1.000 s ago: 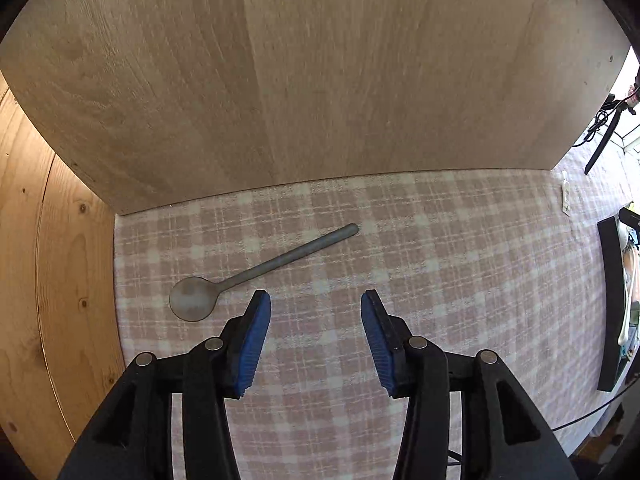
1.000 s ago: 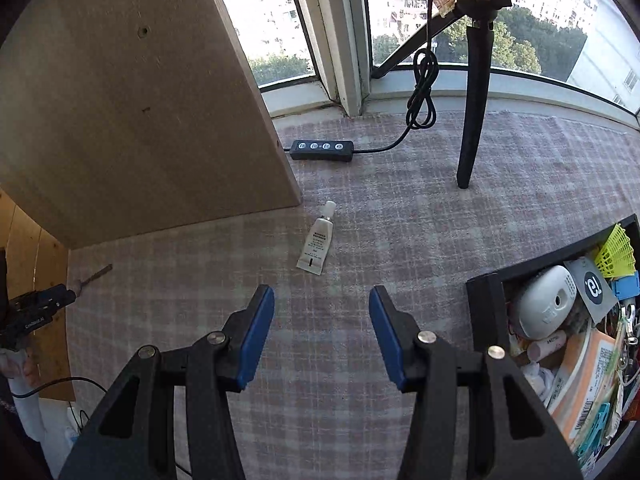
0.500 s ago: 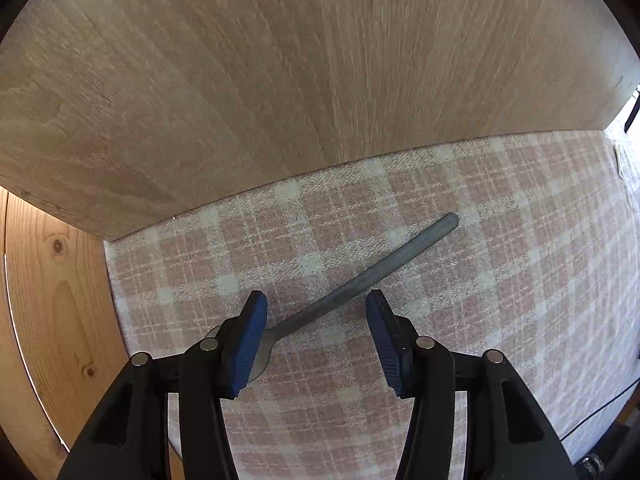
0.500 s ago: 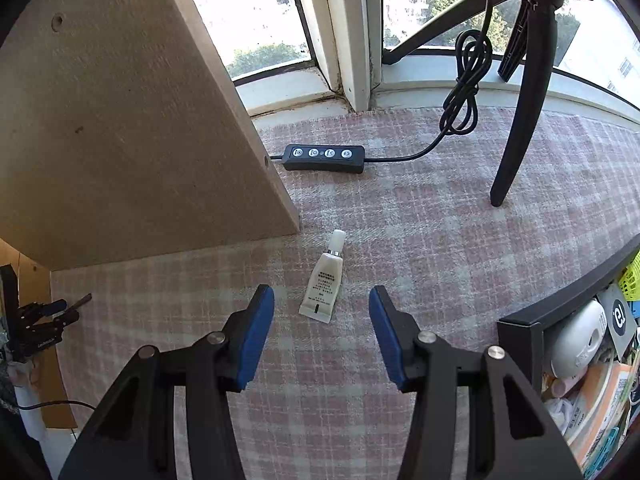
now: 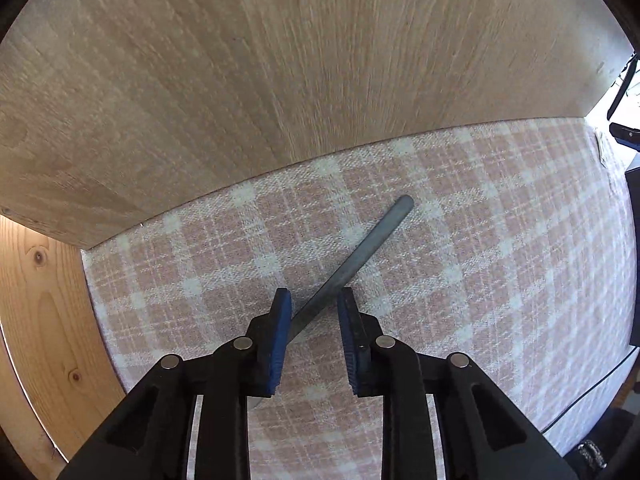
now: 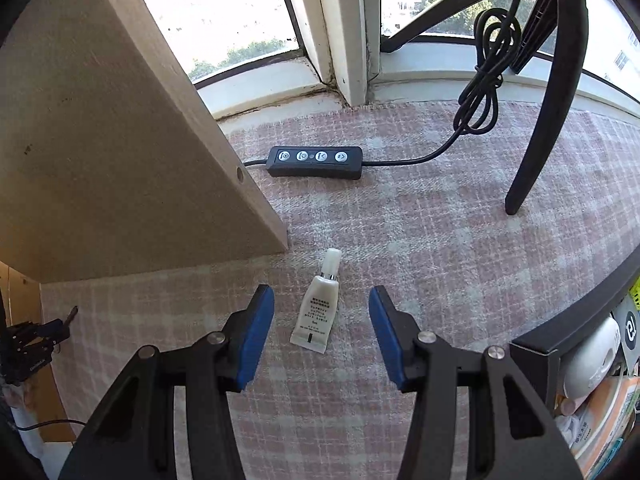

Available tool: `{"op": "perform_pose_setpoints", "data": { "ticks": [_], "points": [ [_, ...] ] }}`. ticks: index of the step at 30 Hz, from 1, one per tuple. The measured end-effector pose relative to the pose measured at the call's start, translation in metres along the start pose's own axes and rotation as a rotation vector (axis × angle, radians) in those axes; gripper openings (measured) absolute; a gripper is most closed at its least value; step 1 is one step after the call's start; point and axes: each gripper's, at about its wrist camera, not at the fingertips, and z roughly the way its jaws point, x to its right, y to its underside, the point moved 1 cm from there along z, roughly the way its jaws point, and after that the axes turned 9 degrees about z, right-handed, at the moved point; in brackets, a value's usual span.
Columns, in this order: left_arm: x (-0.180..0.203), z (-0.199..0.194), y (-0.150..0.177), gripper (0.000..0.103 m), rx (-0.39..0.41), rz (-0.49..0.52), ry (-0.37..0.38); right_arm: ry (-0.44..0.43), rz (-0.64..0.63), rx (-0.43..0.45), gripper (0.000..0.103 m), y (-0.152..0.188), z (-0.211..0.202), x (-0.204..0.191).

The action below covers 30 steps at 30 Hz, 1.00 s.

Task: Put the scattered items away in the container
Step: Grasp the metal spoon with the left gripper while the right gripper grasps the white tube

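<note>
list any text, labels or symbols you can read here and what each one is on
White tube between the right gripper's open fingers: several lines of small black print, too small to read.
Black inline controller on the cable: four round buttons with icons, no legible words.
Round tag in the black container: one bold mark like "e".
Orange packet in the container: print and a barcode, blurred.
Left wrist view: no text; grey spoon is plain.

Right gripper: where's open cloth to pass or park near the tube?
Bare cloth lies between the white tube and the tripod leg, and below the button controller. Crowded: the black container at right, the wooden board at left.
</note>
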Motion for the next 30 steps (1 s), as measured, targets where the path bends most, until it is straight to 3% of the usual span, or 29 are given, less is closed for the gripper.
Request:
{"op": "perform_pose_setpoints", "data": {
  "ticks": [3,9,12,19,28,30],
  "points": [
    [0.007,-0.001,0.0,0.01,-0.007,-0.018,0.01,0.001,0.012,0.0,0.049,-0.004,0.003,0.002],
    [0.021,-0.003,0.001,0.007,0.0,-0.047,0.01,-0.008,0.015,-0.029,0.048,-0.005,0.015,-0.002],
    [0.02,-0.003,0.001,0.007,0.011,-0.095,0.032,0.001,0.002,-0.046,0.044,-0.003,0.024,-0.009],
    [0.018,-0.006,0.005,0.007,0.046,-0.184,0.051,0.067,-0.065,-0.035,0.021,0.003,0.031,-0.028],
    [0.033,-0.012,0.023,0.007,0.048,-0.251,0.087,0.009,-0.059,-0.034,0.02,0.017,0.014,-0.022],
    [0.049,-0.015,0.045,0.007,0.048,-0.251,0.078,-0.003,-0.058,-0.025,0.02,0.02,0.005,-0.019]
  ]
}}
